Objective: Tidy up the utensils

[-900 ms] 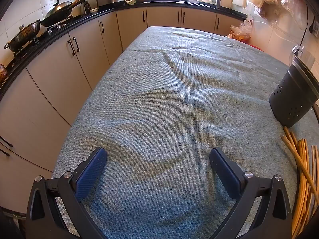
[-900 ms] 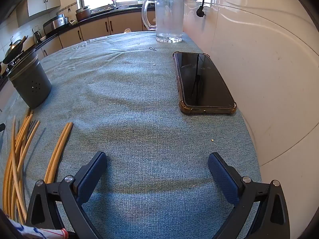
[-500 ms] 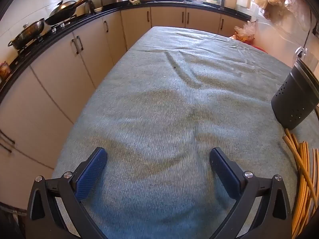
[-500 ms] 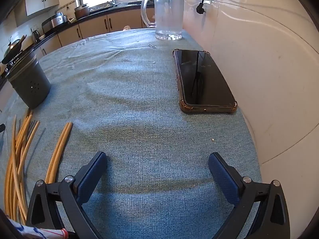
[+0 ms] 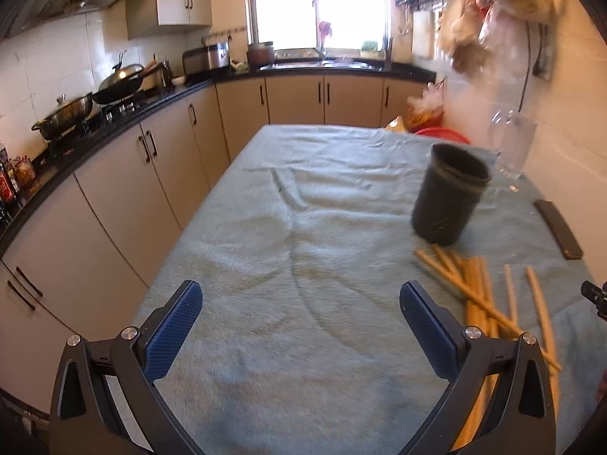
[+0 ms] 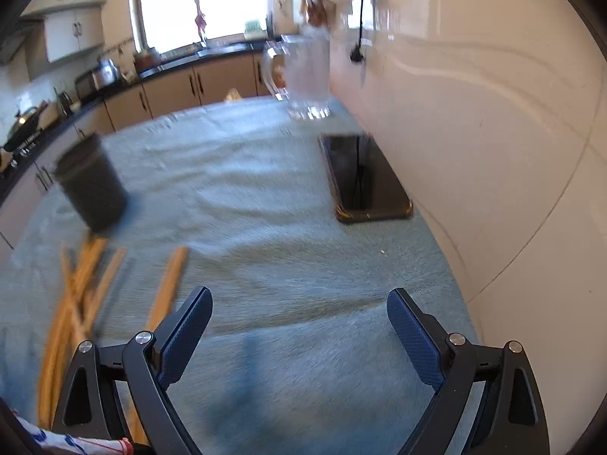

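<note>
Several wooden chopsticks (image 5: 481, 295) lie loose on the blue-green tablecloth, in front of a dark perforated utensil holder (image 5: 449, 195) that stands upright. In the right wrist view the chopsticks (image 6: 79, 288) lie at the left, with the holder (image 6: 93, 187) behind them. My left gripper (image 5: 301, 326) is open and empty above the cloth, to the left of the chopsticks. My right gripper (image 6: 299, 330) is open and empty above the cloth, to the right of the chopsticks.
A black phone (image 6: 362, 178) lies near the wall on the right, also seen in the left wrist view (image 5: 557, 227). A glass pitcher (image 6: 303, 76) stands at the table's far right. Kitchen cabinets (image 5: 151, 174) run along the left, beyond the table edge.
Both grippers have risen and tilted up, so more of the room shows. The left view has swung right, bringing the holder and chopsticks further in. Both stay open.
</note>
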The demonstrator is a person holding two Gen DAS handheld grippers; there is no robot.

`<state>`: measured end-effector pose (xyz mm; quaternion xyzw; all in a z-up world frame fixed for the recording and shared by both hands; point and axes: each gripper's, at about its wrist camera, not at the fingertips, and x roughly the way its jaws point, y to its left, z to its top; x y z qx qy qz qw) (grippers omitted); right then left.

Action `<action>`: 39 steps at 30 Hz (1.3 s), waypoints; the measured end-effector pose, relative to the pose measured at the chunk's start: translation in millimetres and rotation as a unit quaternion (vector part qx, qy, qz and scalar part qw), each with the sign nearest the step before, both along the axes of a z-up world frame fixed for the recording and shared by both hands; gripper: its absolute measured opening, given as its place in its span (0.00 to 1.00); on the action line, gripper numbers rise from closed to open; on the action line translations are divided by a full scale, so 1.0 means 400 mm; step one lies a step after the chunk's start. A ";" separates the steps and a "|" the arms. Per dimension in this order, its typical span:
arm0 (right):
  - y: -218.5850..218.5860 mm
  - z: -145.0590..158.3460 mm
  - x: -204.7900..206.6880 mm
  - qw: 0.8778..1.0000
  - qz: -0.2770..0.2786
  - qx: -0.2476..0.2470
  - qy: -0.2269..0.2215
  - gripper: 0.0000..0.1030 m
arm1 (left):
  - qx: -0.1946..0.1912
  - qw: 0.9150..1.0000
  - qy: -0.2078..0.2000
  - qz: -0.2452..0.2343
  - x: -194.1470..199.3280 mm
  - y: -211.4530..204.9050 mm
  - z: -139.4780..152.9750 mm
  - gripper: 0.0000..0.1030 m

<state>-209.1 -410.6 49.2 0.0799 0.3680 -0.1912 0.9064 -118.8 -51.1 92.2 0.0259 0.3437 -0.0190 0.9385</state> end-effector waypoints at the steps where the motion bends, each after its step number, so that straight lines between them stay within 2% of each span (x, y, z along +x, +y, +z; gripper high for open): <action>1: 0.020 0.014 -0.010 1.000 0.004 -0.004 -0.009 0.93 | -0.005 1.000 -0.003 0.000 -0.014 -0.003 0.012 1.00; 7: 0.139 0.071 -0.075 0.998 0.032 -0.022 -0.057 0.92 | -0.017 1.000 -0.013 0.001 -0.065 -0.005 0.033 1.00; 17: 0.235 0.112 -0.123 0.995 0.059 -0.025 -0.077 0.89 | 0.014 0.999 -0.040 -0.003 -0.142 -0.016 0.060 1.00; 22: 0.259 0.122 -0.141 0.994 0.065 -0.040 -0.076 0.89 | 0.015 0.999 -0.040 -0.007 -0.154 -0.011 0.062 1.00; 39: 0.272 0.116 -0.154 0.994 0.069 -0.039 -0.079 0.89 | 0.010 0.999 -0.046 -0.003 -0.176 -0.010 0.070 1.00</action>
